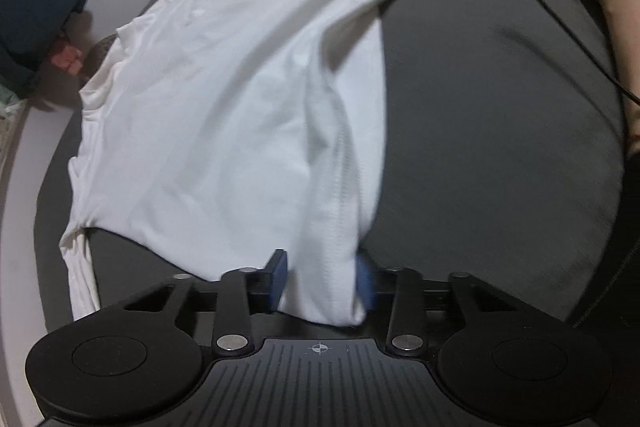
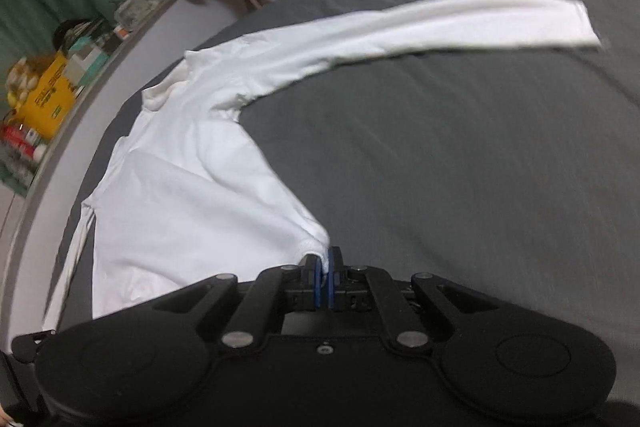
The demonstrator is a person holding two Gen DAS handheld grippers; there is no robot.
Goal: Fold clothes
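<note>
Right claw [image 2: 325, 281] is clenching a bottom corner of the white long-sleeved shirt [image 2: 192, 195]; left claw [image 1: 322, 281] is standing wider, pads bracketing a bunched hem fold — grip looks loose. From both claws the shirt is running away up the grey bed [image 2: 460, 167], collar farthest — one sleeve [image 2: 440, 23] is lying outstretched rightward.
</note>
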